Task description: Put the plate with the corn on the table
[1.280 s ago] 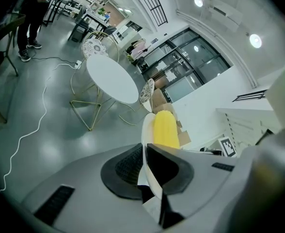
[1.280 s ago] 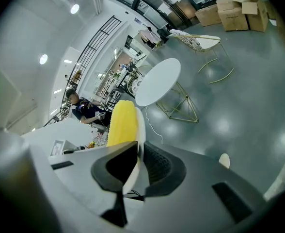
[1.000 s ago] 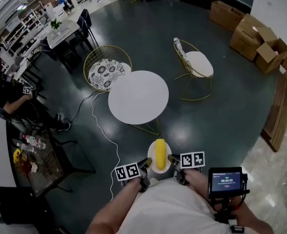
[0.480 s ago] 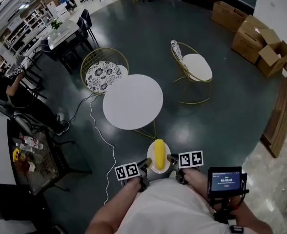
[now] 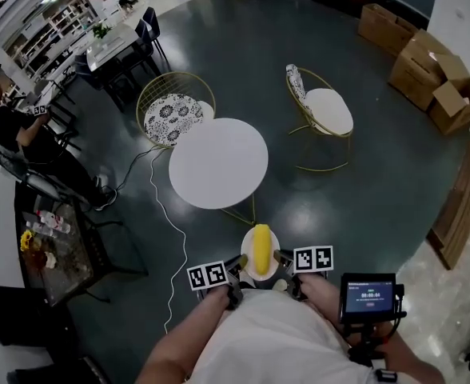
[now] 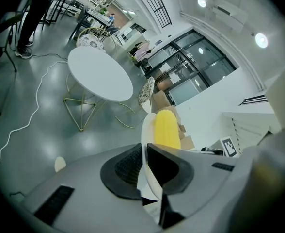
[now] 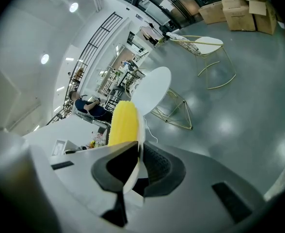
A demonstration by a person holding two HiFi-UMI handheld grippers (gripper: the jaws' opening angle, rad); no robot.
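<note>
So left claw (image 5: 240,264) and right claw (image 5: 280,257) each pinch a side of the plate (image 5: 247,254); corn (image 5: 261,250) points up-frame toward the round surface (image 5: 217,162), well apart.

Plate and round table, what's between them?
Head view: only floor and gold legs under the table lie before the plate.

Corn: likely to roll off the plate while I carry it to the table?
Probably, if tilted: the corn is a round cob lying loose on the shallow plate. The plate looks stiff, pinched at opposite rims by the left gripper and right gripper, so it should carry level.
</note>
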